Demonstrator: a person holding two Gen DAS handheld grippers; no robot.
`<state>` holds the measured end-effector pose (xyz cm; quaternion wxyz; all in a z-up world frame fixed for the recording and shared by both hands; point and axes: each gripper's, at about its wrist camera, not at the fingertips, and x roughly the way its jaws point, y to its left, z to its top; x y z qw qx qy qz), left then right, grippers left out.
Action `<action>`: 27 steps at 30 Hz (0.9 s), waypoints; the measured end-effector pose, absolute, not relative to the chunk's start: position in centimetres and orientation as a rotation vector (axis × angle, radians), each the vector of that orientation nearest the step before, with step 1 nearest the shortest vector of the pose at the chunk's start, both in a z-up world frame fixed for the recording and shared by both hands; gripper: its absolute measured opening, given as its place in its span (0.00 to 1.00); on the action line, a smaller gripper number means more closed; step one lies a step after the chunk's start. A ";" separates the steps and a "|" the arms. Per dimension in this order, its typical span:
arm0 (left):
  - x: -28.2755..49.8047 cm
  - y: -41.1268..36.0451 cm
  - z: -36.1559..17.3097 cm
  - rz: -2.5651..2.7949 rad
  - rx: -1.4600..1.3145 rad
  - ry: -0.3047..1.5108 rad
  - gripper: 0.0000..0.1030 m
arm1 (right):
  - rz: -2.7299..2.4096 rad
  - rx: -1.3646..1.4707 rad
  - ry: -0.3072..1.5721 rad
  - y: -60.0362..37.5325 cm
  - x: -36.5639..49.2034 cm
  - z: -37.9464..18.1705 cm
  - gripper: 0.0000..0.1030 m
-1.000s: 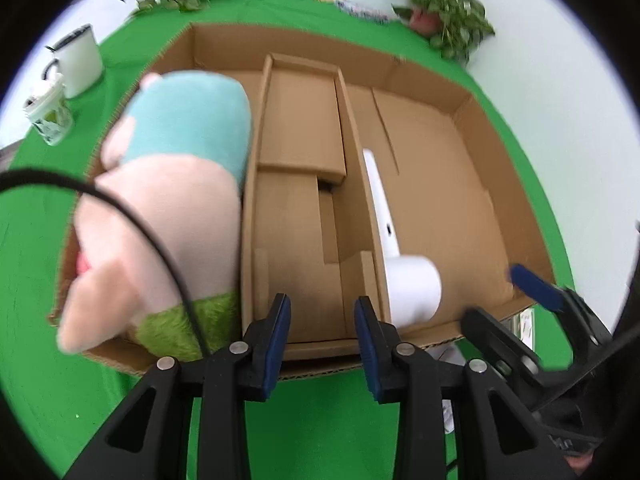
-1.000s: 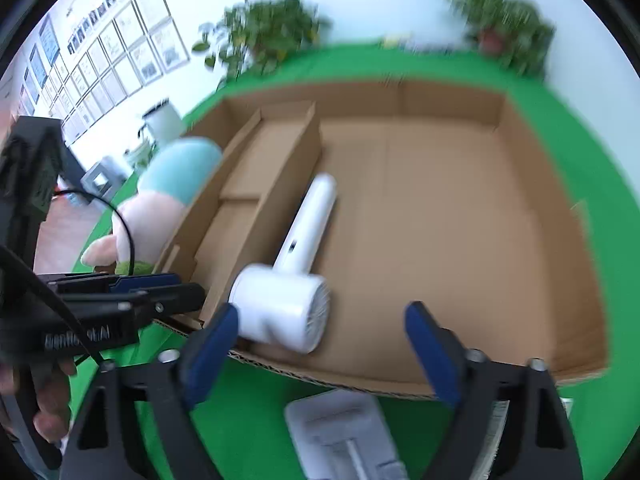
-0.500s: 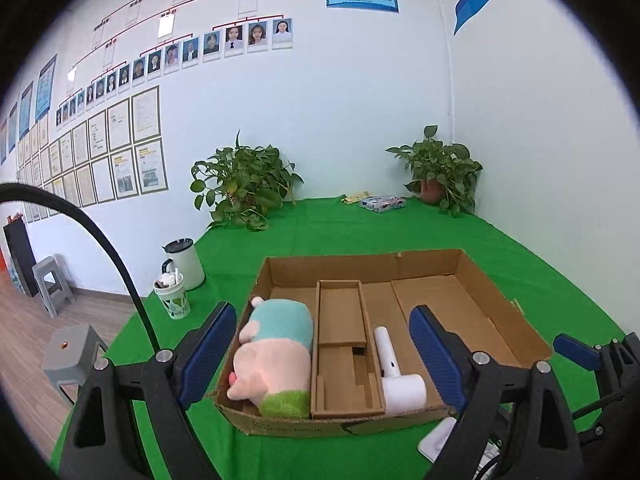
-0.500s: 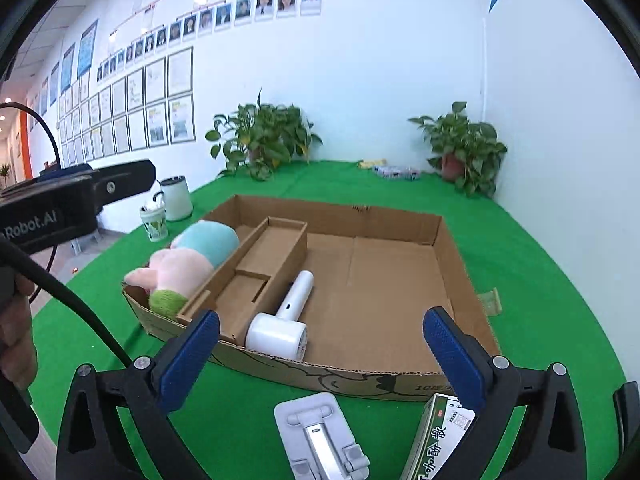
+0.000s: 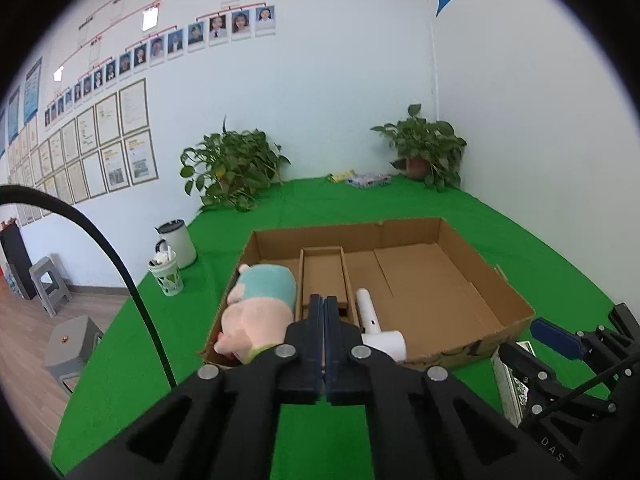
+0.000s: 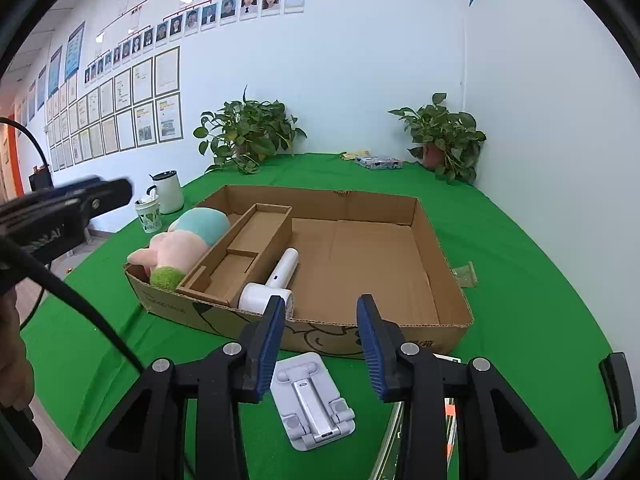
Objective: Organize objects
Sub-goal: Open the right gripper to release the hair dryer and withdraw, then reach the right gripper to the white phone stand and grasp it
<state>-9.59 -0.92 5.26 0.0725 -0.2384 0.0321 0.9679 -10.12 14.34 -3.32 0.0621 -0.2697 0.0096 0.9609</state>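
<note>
A shallow cardboard box (image 6: 432, 240) (image 5: 460, 240) lies on the green table. In it lie a pink and teal plush toy (image 6: 184, 236) (image 5: 260, 304) at the left, a cardboard insert (image 6: 248, 252), and a white hair dryer (image 6: 272, 280) (image 5: 376, 320). My left gripper (image 5: 325, 316) is shut and empty, held above the box's near edge. My right gripper (image 6: 322, 320) is open and empty, above a grey phone stand (image 6: 312, 400) that lies on the table in front of the box. A green and white carton (image 5: 508, 380) lies to the stand's right, mostly hidden.
A white kettle (image 6: 168, 192) and a patterned cup (image 6: 148, 216) stand left of the box. Two potted plants (image 6: 248, 132) (image 6: 444, 136) and a small packet (image 6: 378, 162) are at the back. A folded green item (image 6: 466, 274) lies right of the box.
Both grippers pulled back and up from the box. The left gripper opened wide half a second ago and is now shut. The right gripper narrowed but stays open.
</note>
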 end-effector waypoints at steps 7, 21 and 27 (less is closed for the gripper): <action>-9.0 -1.4 4.9 2.850 -0.700 -0.066 0.99 | 3.020 -0.798 -0.005 14.1 -8.1 -3.5 0.99; -9.5 -4.1 -1.1 2.785 -0.975 -0.027 0.99 | 3.090 -1.256 0.015 13.4 -9.9 -12.1 0.99; -9.6 -4.8 -2.3 2.763 -1.028 -0.042 0.99 | 2.970 -1.416 -0.032 14.4 -13.2 -15.2 0.92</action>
